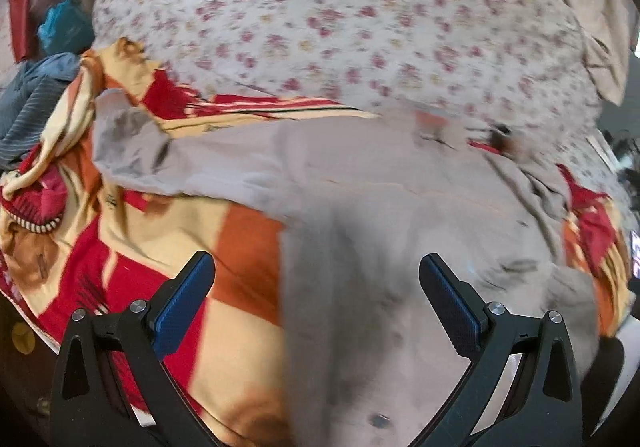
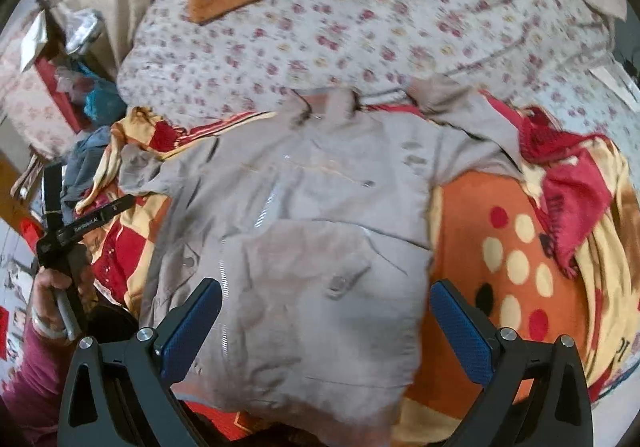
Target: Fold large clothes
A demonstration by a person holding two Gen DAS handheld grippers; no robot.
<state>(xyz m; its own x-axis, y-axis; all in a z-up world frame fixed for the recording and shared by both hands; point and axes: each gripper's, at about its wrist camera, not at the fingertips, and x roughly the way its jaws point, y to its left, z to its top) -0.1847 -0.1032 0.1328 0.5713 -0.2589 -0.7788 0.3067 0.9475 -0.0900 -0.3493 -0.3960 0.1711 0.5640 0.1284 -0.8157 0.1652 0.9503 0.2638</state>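
**Grey jacket spread on the bed, both tools wide**

A grey jacket [image 2: 304, 247] lies flat on a red, orange and cream blanket [image 2: 520, 267] at the near end of the bed, its sleeves reaching far left and far right. Beyond it stretches a floral sheet [image 2: 360, 39]. The right hand-held gripper [image 2: 326, 311] hovers above the jacket's near hem, jaws wide, holding nothing. The left hand-held gripper [image 1: 316, 279] is likewise spread wide above the jacket's left edge.

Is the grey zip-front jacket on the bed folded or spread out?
Mostly spread out. The grey zip-front jacket lies front up on the red and orange blanket, both sleeves out sideways; only its lower part looks rumpled.
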